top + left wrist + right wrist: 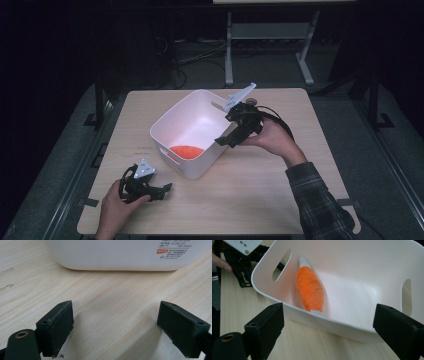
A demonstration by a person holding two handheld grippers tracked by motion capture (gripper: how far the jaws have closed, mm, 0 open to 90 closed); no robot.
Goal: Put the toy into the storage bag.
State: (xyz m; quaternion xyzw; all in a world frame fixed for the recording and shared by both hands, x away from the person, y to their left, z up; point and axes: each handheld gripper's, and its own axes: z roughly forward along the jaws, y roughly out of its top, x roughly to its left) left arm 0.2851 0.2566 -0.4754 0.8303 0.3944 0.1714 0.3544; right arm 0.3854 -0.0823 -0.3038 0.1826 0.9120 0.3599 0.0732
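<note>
Your right claw [226, 140] hangs wide apart at the white bin's [192, 172] rim, over the orange toy [310, 289]. Your left claw [162, 190], also apart, rests near the worktop's [260, 195] front-left corner.

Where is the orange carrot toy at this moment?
The orange carrot toy lies on the floor of the white bin at mid-table, against the wall nearest the left gripper; the open right gripper hovers at the bin's opposite rim.

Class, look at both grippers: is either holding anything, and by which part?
Nothing is held. The left gripper and right gripper are open and empty; the orange carrot toy lies loose inside the white bin.
</note>
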